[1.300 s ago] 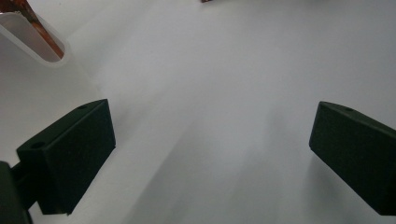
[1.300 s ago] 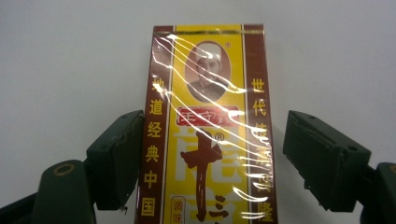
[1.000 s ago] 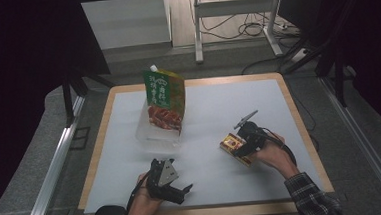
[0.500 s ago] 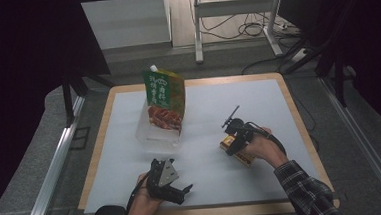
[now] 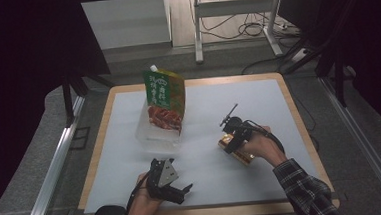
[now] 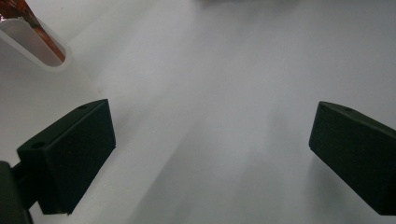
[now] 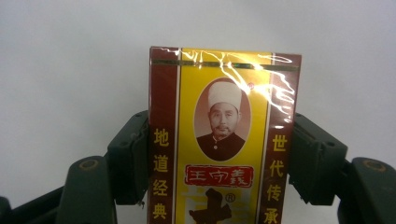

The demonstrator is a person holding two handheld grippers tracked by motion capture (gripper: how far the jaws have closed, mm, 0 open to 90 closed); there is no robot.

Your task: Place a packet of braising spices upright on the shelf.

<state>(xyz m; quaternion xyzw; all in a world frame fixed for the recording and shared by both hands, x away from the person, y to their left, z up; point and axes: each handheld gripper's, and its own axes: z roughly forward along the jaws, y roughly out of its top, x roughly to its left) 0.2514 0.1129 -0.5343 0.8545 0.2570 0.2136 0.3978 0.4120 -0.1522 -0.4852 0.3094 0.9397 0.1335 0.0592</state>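
White sheeting covers the wooden table, with dark floor and cables beyond it. On the right side of that sheet lies a small yellow-and-maroon box, wrapped in shiny film and printed with a portrait and Chinese characters. The right gripper sits over it; in the right gripper view its two black jaws stand at the box's long sides and seem to touch them, having just been closing with the box between them. Whether they already press firmly is hard to say, but the step in hand looks like taking hold of the box. The next move would call for a firm squeeze on both sides before any lift, since the slick wrap could slip.

Farther out, near the front edge, the left gripper rests low in the person's hand, its jaws wide apart over bare sheet with nothing between them. Toward the back left, a green and red pouch with a white spout stands in a clear container, well apart from both grippers.
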